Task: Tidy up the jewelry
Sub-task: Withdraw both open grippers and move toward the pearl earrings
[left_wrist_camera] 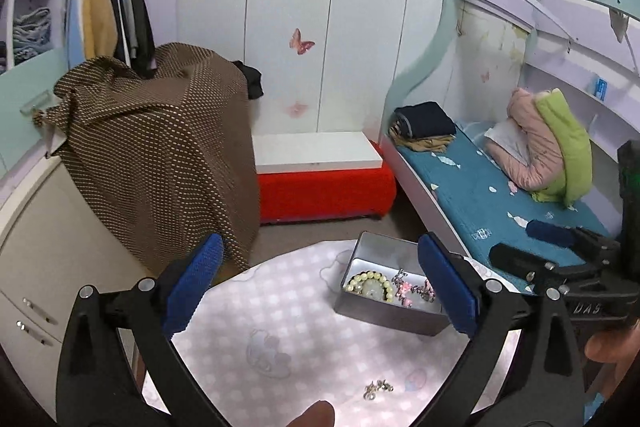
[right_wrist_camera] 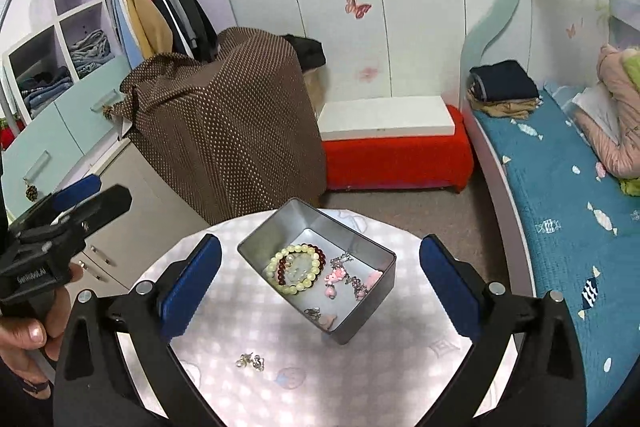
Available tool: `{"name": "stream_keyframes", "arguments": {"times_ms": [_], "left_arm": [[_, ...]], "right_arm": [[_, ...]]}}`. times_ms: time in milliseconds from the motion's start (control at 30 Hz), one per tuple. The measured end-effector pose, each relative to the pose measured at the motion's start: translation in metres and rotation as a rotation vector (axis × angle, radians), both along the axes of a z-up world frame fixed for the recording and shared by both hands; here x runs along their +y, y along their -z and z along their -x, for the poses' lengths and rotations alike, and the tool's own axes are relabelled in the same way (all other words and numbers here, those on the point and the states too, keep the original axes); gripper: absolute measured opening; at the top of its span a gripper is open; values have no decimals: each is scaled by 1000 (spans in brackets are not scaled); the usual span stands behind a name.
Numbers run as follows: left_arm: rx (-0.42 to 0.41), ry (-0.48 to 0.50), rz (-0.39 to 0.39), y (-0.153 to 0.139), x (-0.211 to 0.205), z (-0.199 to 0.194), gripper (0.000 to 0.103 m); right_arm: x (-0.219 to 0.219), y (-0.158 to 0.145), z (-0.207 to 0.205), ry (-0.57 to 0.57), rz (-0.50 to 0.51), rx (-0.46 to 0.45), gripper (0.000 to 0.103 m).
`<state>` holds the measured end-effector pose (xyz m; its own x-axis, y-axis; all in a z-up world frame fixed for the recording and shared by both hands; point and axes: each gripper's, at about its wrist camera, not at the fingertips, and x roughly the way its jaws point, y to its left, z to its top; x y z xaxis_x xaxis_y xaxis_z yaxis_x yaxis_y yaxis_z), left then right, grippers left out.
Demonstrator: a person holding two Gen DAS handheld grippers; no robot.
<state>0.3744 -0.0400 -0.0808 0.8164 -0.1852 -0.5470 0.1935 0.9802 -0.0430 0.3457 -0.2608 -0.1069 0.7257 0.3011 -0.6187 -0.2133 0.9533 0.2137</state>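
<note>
A grey metal tin (right_wrist_camera: 360,319) stands on a round table with a pink checked cloth (right_wrist_camera: 248,315). It holds a pale bead bracelet (right_wrist_camera: 296,269), a dark red bracelet and pink charm pieces (right_wrist_camera: 334,279). A small silver piece of jewelry (right_wrist_camera: 251,361) lies loose on the cloth in front of the tin; it also shows in the left wrist view (left_wrist_camera: 378,388). My right gripper (right_wrist_camera: 320,291) is open and empty, above the tin. My left gripper (left_wrist_camera: 320,287) is open and empty, left of the tin (left_wrist_camera: 394,317). Each gripper shows at the edge of the other's view.
A brown dotted cloth covers a box (right_wrist_camera: 228,123) behind the table. A red bench with a white board (right_wrist_camera: 394,147) stands by the wall. A bed with a blue cover (right_wrist_camera: 568,211) is at the right. Cabinets (right_wrist_camera: 60,131) stand at the left.
</note>
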Motion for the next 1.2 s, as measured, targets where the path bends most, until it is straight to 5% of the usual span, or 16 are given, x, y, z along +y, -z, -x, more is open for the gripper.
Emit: {"name": "stream_keyframes", "arguments": {"times_ms": [633,1200], "left_arm": [[-22,-44,12,15,21,75,98],[107,-12,-67,100,13,101,98]], "right_arm": [[-5,-28,87,72,42,-177,96],[0,26,123,86,62,-88,96]]}}
